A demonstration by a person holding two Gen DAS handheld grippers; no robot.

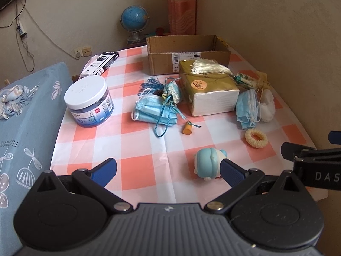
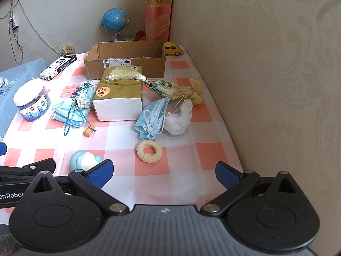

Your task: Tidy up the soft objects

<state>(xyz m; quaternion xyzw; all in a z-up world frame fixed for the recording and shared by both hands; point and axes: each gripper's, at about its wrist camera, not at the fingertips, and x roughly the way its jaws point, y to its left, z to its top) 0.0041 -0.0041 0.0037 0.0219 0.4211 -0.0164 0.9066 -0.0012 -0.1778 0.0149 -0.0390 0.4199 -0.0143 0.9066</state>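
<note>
Two tongs, left (image 1: 168, 169) and right (image 2: 163, 172), hover wide open, holding nothing, over the checkered tabletop (image 2: 183, 175). Masks (image 2: 152, 118), pouches (image 2: 170, 89), scrunchie (image 2: 149, 151) and tissue pack (image 2: 119, 98) lie before the open box (image 2: 125, 64); plush (image 1: 210, 163) near left tongs.

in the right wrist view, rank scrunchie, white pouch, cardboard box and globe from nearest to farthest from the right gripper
1. Scrunchie, just ahead of the right gripper.
2. White pouch, farther back, slightly right.
3. Cardboard box, far end of the table.
4. Globe, behind the box.
</note>
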